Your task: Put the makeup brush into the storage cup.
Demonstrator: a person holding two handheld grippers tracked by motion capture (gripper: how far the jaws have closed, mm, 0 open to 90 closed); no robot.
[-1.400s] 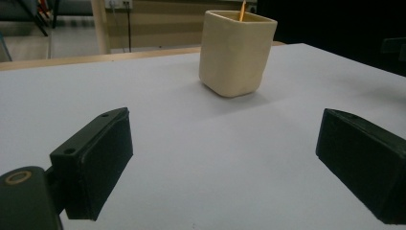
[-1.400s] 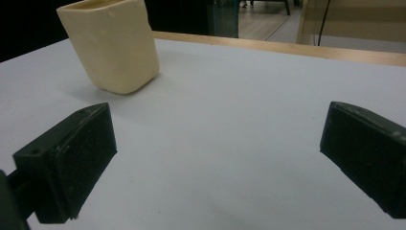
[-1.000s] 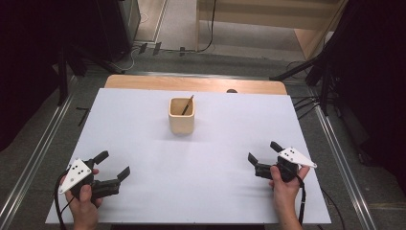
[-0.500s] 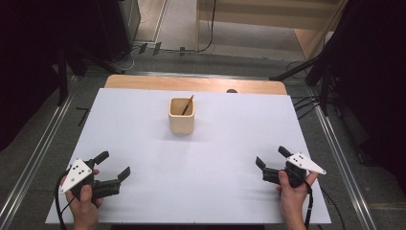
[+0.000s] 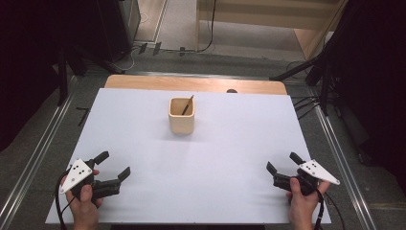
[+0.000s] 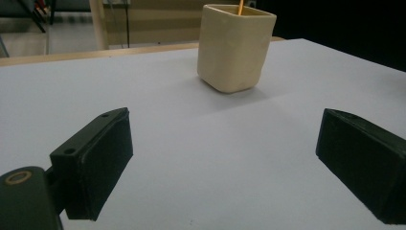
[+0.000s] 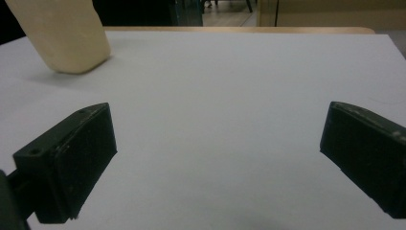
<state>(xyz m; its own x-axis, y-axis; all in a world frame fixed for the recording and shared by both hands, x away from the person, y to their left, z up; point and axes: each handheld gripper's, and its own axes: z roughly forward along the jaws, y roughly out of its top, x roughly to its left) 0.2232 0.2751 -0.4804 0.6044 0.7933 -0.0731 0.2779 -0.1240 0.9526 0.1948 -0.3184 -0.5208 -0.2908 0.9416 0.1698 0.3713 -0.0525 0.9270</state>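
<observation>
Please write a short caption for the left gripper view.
Open left gripper low over the white table, facing a cream cup.

On the white table surface [image 5: 225, 163] you have one obstacle: the cream square cup [image 5: 182, 116], standing upright toward the far middle with a thin stick [image 5: 187, 104] leaning out of it. Your left gripper [image 5: 115, 165] sits at the near left corner and your right gripper [image 5: 282, 163] at the near right, both with jaws spread wide and nothing between them. The stretch between the two grippers is bare, as are the lanes from each one up to the cup. The wooden far edge [image 5: 191, 84] bounds the surface behind the cup.
</observation>
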